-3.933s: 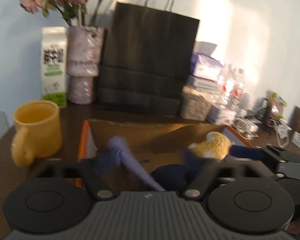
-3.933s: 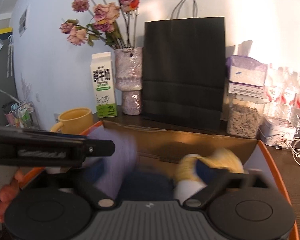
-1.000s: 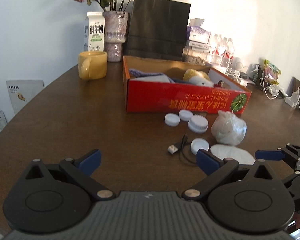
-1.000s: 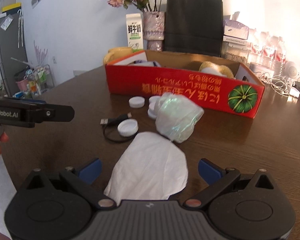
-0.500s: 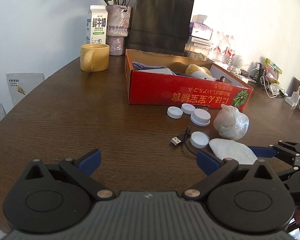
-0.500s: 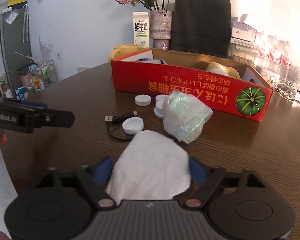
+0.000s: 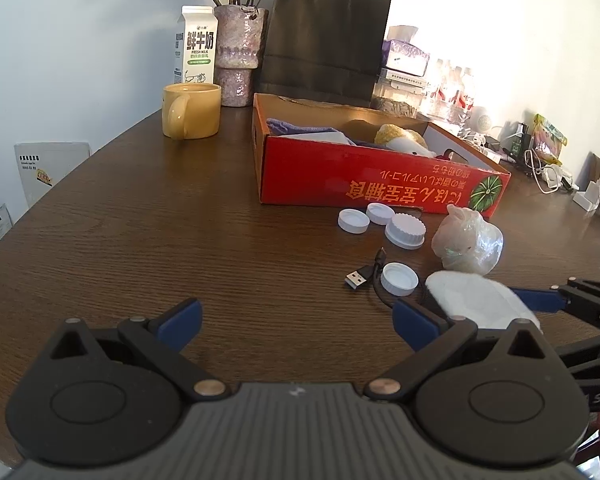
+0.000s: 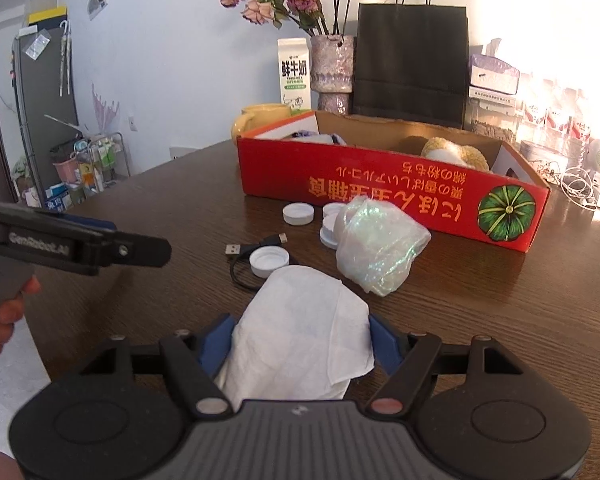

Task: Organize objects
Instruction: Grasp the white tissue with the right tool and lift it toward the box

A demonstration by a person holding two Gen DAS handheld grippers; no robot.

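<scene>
White tissue (image 7: 476,298) lies on the worktop (image 7: 180,240) near a crumpled plastic bag (image 7: 468,244), left hand-held gripper (image 7: 296,318) spread wide, empty; right wrist view: right hand-held gripper (image 8: 302,338), jaws just closing, pads pressing the tissue's sides, red box (image 8: 380,192) beyond

Four white bottle caps (image 7: 399,279), one USB cable (image 7: 364,276), one white tissue (image 8: 300,332), one crumpled plastic bag (image 8: 376,248), one red cardboard box (image 7: 364,188).
</scene>
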